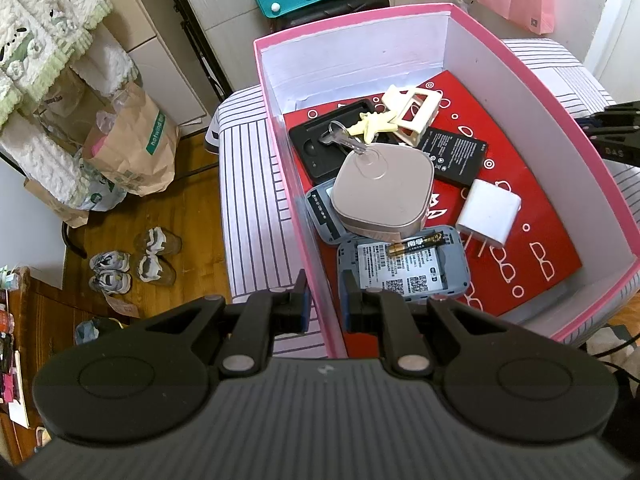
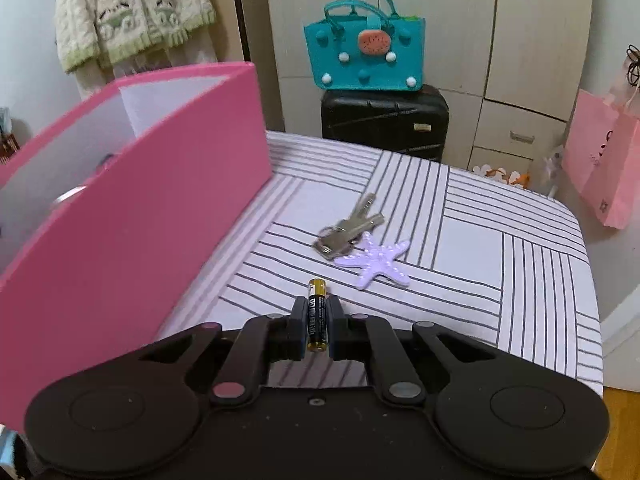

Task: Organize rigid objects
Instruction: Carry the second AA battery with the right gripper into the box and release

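1. On striped surface [image 2: 472, 236], near front edge: R gripper [image 2: 317, 322] clamped on a black-gold battery [image 2: 317, 312]; pads squeeze its sides, gold tip pokes out ahead of the fingers.
2. Just beyond battery, mid-surface: key bunch [image 2: 348, 228] w/ lilac starfish charm [image 2: 378, 260], lying flat, apart from battery.
3. Pink box [image 2: 160, 208] stands along surface's left edge, open top.
4. L gripper [image 1: 323, 300] straddles box [image 1: 416, 16] near-left wall, pads closed onto the wall.
5. Inside box, on red card [image 1: 520, 184]: beige square device [image 1: 384, 188] mid-pile, keys w/ pale star [image 1: 356, 132] touching its top, cream clip [image 1: 412, 114] toward far wall, black flat battery pack [image 1: 456, 156], white charger [image 1: 490, 214] toward right wall, 2nd battery [image 1: 416, 244] on grey-blue case [image 1: 400, 276] at near wall.
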{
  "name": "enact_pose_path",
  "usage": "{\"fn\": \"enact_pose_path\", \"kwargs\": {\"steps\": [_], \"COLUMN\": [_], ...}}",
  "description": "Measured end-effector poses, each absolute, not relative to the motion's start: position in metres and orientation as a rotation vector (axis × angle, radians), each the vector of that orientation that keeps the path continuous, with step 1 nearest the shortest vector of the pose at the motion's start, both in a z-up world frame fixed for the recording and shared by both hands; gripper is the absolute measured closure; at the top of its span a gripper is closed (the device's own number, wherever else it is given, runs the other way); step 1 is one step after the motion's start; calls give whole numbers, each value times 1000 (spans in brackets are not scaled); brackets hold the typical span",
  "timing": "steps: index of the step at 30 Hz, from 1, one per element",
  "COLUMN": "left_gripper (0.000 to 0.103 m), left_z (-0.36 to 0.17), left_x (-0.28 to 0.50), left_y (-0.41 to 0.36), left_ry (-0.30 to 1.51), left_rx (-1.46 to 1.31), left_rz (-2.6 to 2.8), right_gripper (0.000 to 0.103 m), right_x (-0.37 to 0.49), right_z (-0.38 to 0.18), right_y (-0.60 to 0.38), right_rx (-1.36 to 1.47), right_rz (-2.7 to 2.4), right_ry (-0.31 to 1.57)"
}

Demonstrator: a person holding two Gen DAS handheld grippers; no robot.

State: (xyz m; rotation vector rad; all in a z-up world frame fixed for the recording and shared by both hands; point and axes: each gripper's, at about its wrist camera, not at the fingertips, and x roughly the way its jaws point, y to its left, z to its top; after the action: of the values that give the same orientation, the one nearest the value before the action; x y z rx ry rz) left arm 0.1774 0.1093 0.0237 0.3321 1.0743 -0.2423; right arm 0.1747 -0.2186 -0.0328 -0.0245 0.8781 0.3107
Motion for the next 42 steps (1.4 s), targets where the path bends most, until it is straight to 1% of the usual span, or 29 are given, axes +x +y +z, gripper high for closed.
{"fn": "enact_pose_path", "kwargs": {"steps": [5,11,17,22,29,39,42], "left_gripper": [90,90,90,90,90,90,90], "left_z": [23,24,22,22,23,22,23], "left_x": [177,179,182,180,181,180,181], "left_y": [109,111,110,111,114,116,116], "left_ry": [1073,1076,1076,1068,1065,1061,1064], "left_rx": [337,341,353,356,336,327,322], "left_rz": [-249,-266,-273,-280,-287,-294,-291], "right_gripper": [92,92,92,92,92,92,92], "right_x": [161,146,148,165,179,168,168], "right_z": [-9,43,75,71,54,38,38], "right_y": [-212,-197,-166,-134,-100,-85,-83], "right_rx": [-4,60,68,75,-35,-183,-228], "right_rz": [335,436,598,722,733,745,733], "right_ry": [836,743,729,833,939,991,968]}}
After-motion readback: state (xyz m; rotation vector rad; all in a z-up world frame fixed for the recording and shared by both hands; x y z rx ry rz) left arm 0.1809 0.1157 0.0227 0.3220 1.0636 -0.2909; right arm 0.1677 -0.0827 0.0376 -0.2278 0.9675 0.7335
